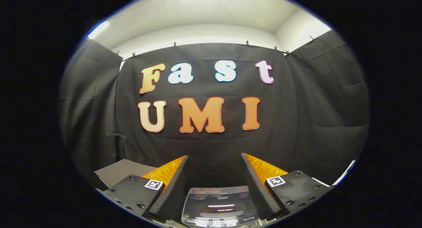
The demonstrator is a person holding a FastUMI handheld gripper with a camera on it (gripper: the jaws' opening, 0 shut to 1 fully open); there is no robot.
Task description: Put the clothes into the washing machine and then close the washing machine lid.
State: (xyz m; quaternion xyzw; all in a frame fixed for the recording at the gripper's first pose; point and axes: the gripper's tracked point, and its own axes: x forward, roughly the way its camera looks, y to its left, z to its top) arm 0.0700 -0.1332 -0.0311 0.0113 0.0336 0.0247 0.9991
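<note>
Jaws spread wide, nothing btwn them; gripper [215,162] held level, pointing at the booth wall. Washing machine [220,208] sits low down btwn the fingers, just ahead of them. Its lid [219,200] looks glossy, reflects a ceiling light, and seems to lie flat/down, tho that's a judgement from a thin slice of it. Can't see clothes, so can't tell if they're inside already or waiting elsewhere; scene fits both a load not yet in and a lid closed over it. Whichever: tilt the gripper down before acting, so the lid edge and any cloth come into sight. Grey flat surface [120,170] off beyond the left finger. Writing: small print on the machine's front panel, too blurred to read. No brand legible.
</note>
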